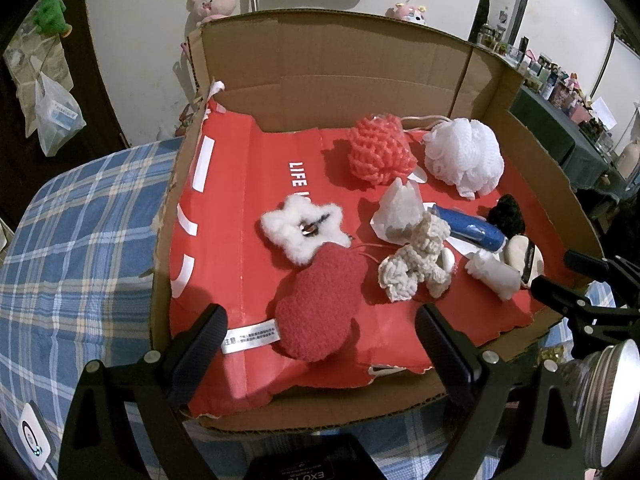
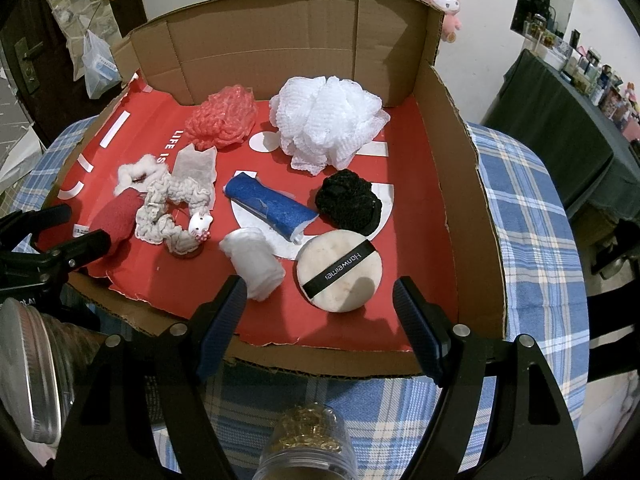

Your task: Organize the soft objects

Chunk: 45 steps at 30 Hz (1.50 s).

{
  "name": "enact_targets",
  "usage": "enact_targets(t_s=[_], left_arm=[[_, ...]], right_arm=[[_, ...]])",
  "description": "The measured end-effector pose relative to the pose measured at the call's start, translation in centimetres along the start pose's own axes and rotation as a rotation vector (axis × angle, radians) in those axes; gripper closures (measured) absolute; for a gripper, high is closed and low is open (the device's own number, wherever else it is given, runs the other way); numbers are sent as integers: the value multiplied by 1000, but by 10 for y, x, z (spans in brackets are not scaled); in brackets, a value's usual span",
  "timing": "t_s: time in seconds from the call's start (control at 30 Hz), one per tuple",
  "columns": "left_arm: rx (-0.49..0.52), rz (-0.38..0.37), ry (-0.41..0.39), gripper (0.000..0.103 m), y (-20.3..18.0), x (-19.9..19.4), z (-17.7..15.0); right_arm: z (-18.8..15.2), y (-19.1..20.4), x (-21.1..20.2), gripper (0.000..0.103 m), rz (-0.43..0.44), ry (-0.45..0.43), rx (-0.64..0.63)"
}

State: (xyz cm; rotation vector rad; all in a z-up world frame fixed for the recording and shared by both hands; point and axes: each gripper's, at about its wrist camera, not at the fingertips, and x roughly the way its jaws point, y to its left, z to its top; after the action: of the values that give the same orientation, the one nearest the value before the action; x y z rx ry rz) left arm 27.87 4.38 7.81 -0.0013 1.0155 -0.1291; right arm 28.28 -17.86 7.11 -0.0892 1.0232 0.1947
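Note:
A cardboard box [image 1: 328, 64] lined with red paper holds soft things. In the left wrist view: a red fuzzy pad [image 1: 320, 304] nearest, a white fluffy star [image 1: 304, 228], a cream scrunchie [image 1: 416, 268], a coral mesh puff [image 1: 380, 152], a white mesh puff [image 1: 464, 156]. My left gripper [image 1: 320, 344] is open, its fingers either side of the red pad. In the right wrist view: a round powder puff [image 2: 340, 270], a white roll [image 2: 254, 262], a blue roll [image 2: 272, 206], a black scrunchie [image 2: 348, 204]. My right gripper [image 2: 320, 312] is open, just in front of the powder puff.
The box sits on a blue plaid tablecloth [image 2: 532, 216]. A metal-lidded jar [image 2: 36, 368] is at the left and a clear jar of gold bits [image 2: 308, 440] is below the right gripper. The box walls [image 2: 448, 168] rise at back and right.

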Motion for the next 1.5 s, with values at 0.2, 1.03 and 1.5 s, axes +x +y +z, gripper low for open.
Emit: enact_targets(t_s=[0.2,1.03,1.5], left_arm=[[0,-1,0,6,0,0,0],[-71,14,-201,0,7,-82,-10],[-29,26,-418,0,-18,-168,-107]], right_arm=[[-1,0,-1,28,-1,-1,1],[1,-1,-66,28,27,-136,13],[-95,16,-159,10,14,-355,-25]])
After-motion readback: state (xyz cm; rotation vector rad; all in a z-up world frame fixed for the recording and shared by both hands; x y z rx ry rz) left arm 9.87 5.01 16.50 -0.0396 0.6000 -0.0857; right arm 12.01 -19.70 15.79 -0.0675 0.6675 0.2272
